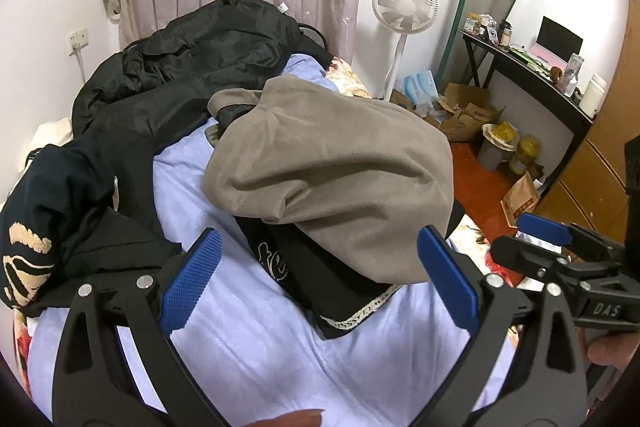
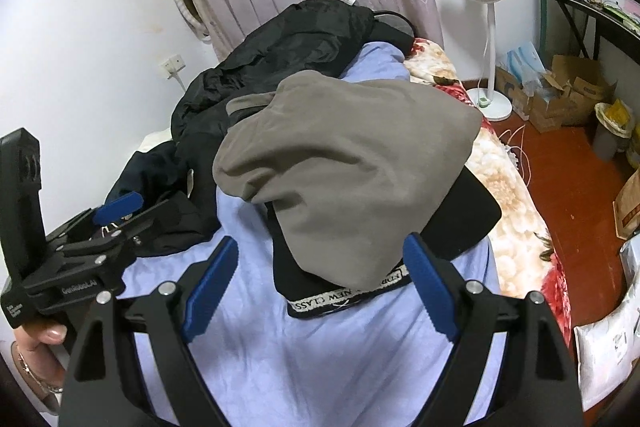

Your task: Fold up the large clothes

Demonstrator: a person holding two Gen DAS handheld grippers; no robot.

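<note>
A soft taupe fleece garment [image 1: 332,163] lies folded just ahead of my tongs, atop a black garment [image 2: 460,219] whose white trim reads "NEW CLASS". My left gripper [image 1: 320,283] and right gripper [image 2: 320,287] both gape, empty. Crumpled black jackets [image 1: 180,67] heap beyond-left on the lilac sheet [image 1: 248,339].
</note>
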